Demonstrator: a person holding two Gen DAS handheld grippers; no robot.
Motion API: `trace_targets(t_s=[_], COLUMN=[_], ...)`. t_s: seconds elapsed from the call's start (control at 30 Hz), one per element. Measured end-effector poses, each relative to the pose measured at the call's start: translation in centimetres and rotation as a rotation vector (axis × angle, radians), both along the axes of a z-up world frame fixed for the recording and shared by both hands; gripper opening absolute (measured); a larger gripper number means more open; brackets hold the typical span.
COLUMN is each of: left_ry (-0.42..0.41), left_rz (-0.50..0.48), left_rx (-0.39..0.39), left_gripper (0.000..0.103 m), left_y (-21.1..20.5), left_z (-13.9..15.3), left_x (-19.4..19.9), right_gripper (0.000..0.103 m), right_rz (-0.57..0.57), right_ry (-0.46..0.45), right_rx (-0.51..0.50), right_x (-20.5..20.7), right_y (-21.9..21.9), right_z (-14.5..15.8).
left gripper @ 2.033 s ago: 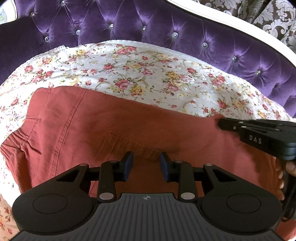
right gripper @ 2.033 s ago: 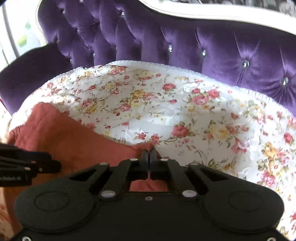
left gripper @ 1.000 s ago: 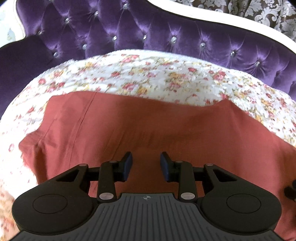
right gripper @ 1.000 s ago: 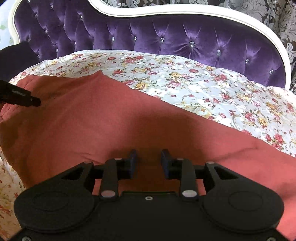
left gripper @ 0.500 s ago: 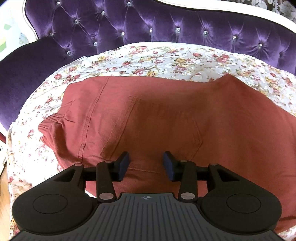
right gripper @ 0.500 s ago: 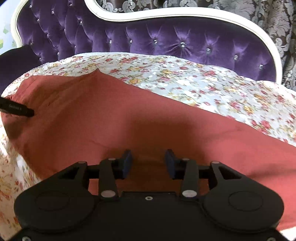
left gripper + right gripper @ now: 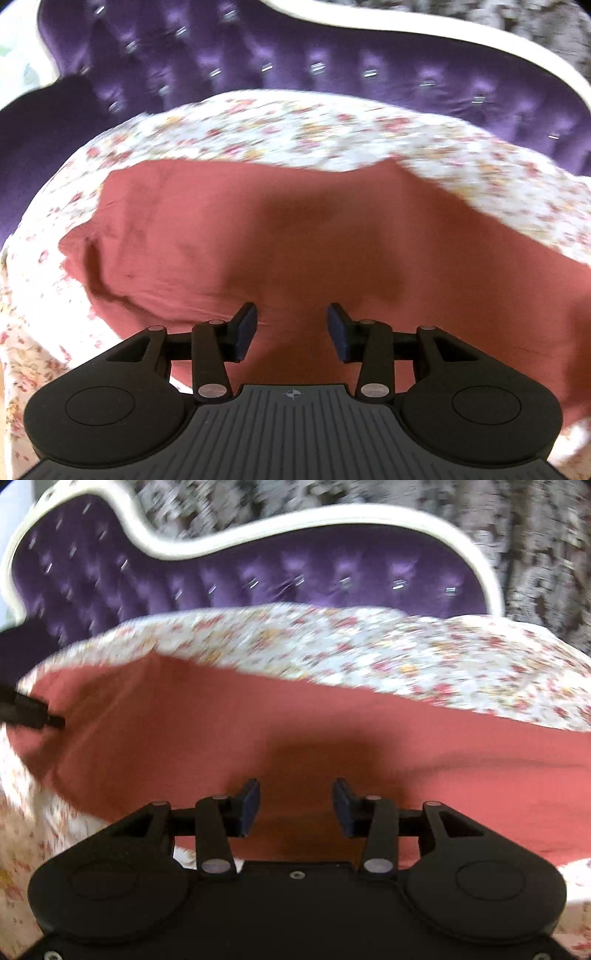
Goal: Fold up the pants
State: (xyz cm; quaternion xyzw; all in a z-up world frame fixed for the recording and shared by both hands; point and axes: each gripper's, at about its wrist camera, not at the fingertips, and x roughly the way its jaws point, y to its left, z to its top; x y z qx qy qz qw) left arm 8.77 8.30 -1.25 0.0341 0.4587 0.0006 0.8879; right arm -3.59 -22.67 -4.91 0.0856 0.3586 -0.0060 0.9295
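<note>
Nearest, the left gripper [image 7: 291, 326] and the right gripper [image 7: 295, 806] hang partly open over the rust-red cloth pants [image 7: 295, 240], holding nothing. The right one's jaws have just been widening. Both have let go and pulled back, so more shows now. The pants lie flat on the flowery white sheet [image 7: 295, 136]. Farthest is the purple button-backed sofa [image 7: 332, 62].
</note>
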Motion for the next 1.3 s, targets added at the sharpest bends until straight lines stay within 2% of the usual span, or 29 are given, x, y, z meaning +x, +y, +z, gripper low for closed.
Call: trace_targets(t_s=[0.13, 0.23, 0.4, 0.53, 0.67, 0.8, 1.07, 1.3], left_ry=[-0.030, -0.020, 0.019, 0.095, 0.053, 0.069, 0.068, 0.071], left_rz=[-0.103, -0.188, -0.286, -0.324, -0.317, -0.308, -0.304, -0.305], left_rx=[0.004, -0.042, -0.057, -0.065, -0.023, -0.040, -0.027, -0.034], left_gripper=[0.041, 0.041, 0.041, 0.042, 0.045, 0.045, 0.045, 0.046], left_y=[-4.9, -8.4, -13.3, -15.3, -16.0, -15.7, -16.1, -16.0], left_z=[0.9, 0.9, -1.0, -3.2, -3.7, -3.6, -3.6, -3.7], left_x=[-1.6, -2.5, -3.6, -4.1, -4.9, -4.6, -4.5, -4.4], right_gripper=[0.054, 0.055, 0.055, 0.055, 0.055, 0.054, 0.054, 0.054], right_rz=[-0.112, -0.189, -0.253, -0.285, -0.297, -0.301, -0.428, -0.515], right_ry=[-0.015, -0.015, 0.032, 0.070, 0.098, 0.118, 0.089, 0.078], right_rx=[0.054, 0.081, 0.065, 0.070, 0.059, 0.053, 0.102, 0.127], right_x=[-1.3, -2.3, -3.2, -3.6, -4.1, -4.7, -9.3, -9.3], right_y=[-4.2, -7.2, -10.5, -13.2, -15.1, -16.6, -18.9, -20.4], right_z=[0.9, 1.3, 1.3, 1.2, 0.8, 0.2, -1.3, -1.9])
